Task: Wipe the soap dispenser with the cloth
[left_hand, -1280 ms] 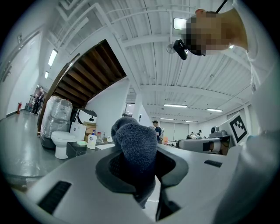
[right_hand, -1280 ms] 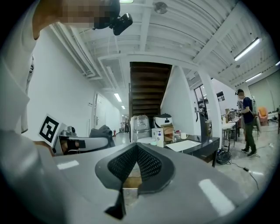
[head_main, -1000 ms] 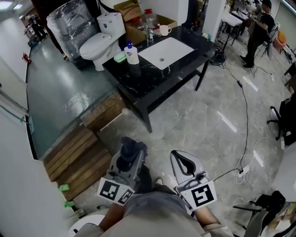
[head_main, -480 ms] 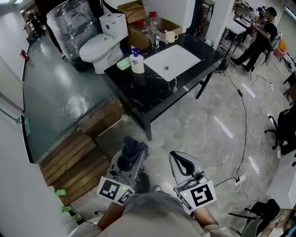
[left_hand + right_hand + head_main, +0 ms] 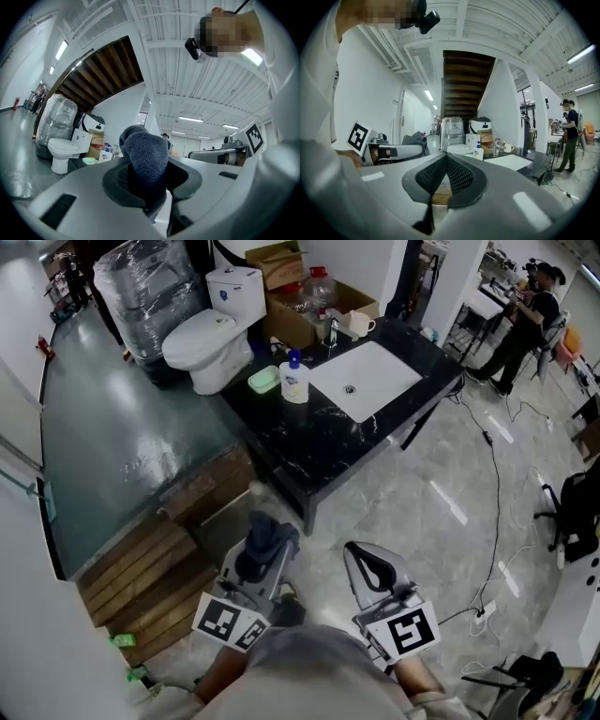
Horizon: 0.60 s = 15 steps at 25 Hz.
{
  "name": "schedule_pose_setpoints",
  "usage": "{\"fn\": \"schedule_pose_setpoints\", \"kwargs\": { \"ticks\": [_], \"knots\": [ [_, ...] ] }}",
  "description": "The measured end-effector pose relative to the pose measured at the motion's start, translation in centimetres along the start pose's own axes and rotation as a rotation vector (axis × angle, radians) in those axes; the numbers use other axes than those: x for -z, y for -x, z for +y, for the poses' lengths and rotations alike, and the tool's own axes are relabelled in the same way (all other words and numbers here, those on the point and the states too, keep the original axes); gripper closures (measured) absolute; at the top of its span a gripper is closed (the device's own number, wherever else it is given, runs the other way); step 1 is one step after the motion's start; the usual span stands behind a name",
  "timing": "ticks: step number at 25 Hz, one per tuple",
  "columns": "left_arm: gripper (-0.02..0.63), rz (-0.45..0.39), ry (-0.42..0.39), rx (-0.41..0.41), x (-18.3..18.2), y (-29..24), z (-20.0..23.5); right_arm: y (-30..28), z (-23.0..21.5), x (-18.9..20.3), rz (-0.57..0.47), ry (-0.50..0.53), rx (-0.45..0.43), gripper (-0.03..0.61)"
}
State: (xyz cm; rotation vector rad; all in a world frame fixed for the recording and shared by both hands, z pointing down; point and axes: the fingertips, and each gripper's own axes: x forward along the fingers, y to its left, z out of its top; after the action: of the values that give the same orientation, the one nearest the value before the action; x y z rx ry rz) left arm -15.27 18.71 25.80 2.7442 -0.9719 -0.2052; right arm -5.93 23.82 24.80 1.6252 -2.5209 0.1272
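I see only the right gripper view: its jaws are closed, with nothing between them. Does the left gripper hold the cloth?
Observer: Yes. The left gripper view shows the left gripper shut on a dark grey cloth that sticks up between its jaws.
Operator: What lies on the floor before the counter?
Observer: In the head view, a low wooden platform lies at picture left, reaching toward the black counter; a cable runs at right.
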Motion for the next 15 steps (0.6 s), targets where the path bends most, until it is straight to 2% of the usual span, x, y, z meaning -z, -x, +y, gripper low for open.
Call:
{"fn": "schedule_pose_setpoints", "kwargs": {
  "ticks": [4,9,12,15],
  "knots": [
    [0.514,-0.006,0.008,0.012,-0.6,-0.2,2.1,-2.6,0.7,-0.8,-0.005,0.017,-0.012,0.578],
    [0.514,-0.007,0.011,0.034,-1.8,0.3,3.6,-4.0,1.9,-1.3,0.052,0.026,-0.017,0.578],
    [0.514,-0.015,-0.008,0.047,-2.3,-0.2,4.7,-5.4,1.7,-2.4,0.016,0.052,-0.013,0.578],
    [0.514,-0.003,0.004,0.059,-1.3,-0.6,5.3,-6.2,1.6,-2.0,0.002,0.054,-0.008,0.578]
  ]
}}
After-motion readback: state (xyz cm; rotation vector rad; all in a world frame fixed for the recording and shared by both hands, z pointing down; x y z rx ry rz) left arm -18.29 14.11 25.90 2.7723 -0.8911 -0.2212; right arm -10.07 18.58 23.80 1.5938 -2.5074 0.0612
